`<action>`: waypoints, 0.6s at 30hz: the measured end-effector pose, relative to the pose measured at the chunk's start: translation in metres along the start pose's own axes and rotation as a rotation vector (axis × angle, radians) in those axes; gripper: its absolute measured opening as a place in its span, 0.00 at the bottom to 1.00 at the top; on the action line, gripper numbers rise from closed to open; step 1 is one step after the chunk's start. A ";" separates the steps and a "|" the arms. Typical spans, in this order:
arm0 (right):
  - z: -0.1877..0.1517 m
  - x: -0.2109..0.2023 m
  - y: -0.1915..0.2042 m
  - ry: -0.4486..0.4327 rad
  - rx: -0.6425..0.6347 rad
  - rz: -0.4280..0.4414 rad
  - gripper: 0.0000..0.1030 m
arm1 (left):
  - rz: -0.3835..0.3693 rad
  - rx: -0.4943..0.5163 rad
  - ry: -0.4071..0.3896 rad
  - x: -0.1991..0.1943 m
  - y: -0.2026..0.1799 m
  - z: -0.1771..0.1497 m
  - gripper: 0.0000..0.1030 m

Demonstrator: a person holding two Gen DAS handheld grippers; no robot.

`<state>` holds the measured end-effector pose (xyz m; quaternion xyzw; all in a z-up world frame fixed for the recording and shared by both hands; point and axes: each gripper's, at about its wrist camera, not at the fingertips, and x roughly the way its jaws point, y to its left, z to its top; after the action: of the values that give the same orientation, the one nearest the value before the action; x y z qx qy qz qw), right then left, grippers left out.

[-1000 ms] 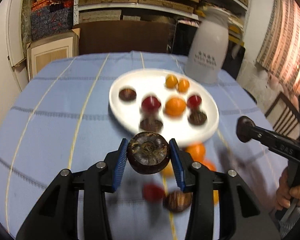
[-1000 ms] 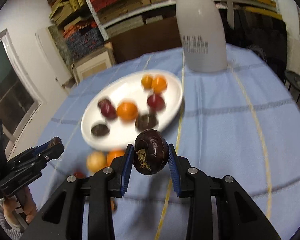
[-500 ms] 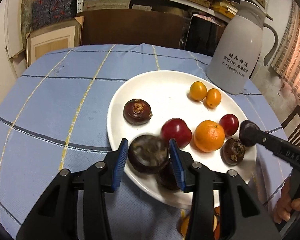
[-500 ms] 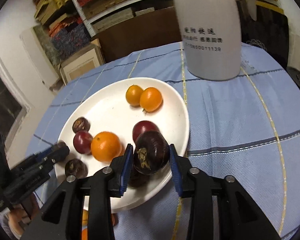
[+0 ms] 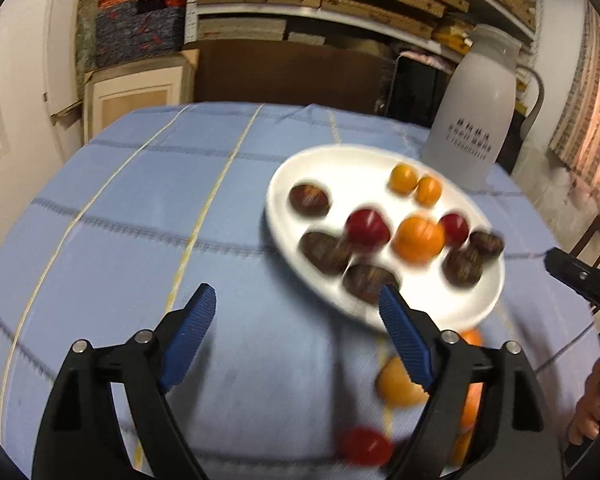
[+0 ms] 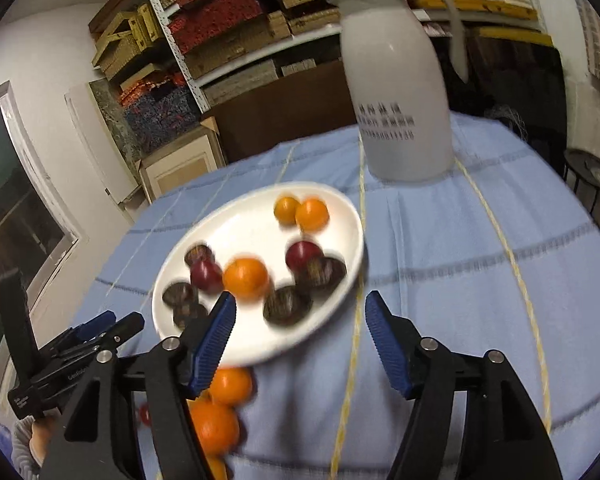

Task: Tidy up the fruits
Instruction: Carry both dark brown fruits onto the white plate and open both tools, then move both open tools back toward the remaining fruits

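Just released: both dark brown round fruits (image 5: 326,246) now on the white oval plate (image 5: 488,300), left gripper (image 5: 296,320) and right gripper (image 6: 300,322) jaws opening with nothing between, leaving oranges (image 6: 230,386) on the blue checked tablecloth (image 5: 120,240) unsorted.

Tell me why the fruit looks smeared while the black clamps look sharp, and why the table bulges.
Left wrist view: the fruit on the plate is motion-blurred, while the left tool, fixed to the camera, stays crisp. Right wrist view: likewise smeared fruit and jug lettering, sharp right tool. Both views: the fisheye lens bows the tablecloth lines and darkens the corners.
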<state>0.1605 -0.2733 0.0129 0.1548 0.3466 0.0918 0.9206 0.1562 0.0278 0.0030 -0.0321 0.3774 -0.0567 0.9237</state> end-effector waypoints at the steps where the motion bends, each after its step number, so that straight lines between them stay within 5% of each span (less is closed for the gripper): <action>1: -0.008 0.001 -0.002 0.016 0.006 -0.001 0.67 | 0.014 -0.005 0.009 -0.001 0.002 -0.006 0.80; 7: -0.036 -0.005 0.004 0.068 -0.015 -0.003 0.73 | 0.060 -0.037 -0.014 -0.031 0.010 -0.038 0.91; 11: -0.043 -0.014 0.003 0.058 -0.009 -0.008 0.82 | 0.077 -0.015 -0.004 -0.044 0.007 -0.058 0.92; 18: -0.052 -0.015 0.001 0.075 -0.004 -0.011 0.82 | 0.068 0.043 0.009 -0.048 -0.007 -0.067 0.92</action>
<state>0.1143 -0.2649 -0.0144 0.1474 0.3817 0.0930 0.9077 0.0746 0.0261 -0.0113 0.0008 0.3814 -0.0333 0.9238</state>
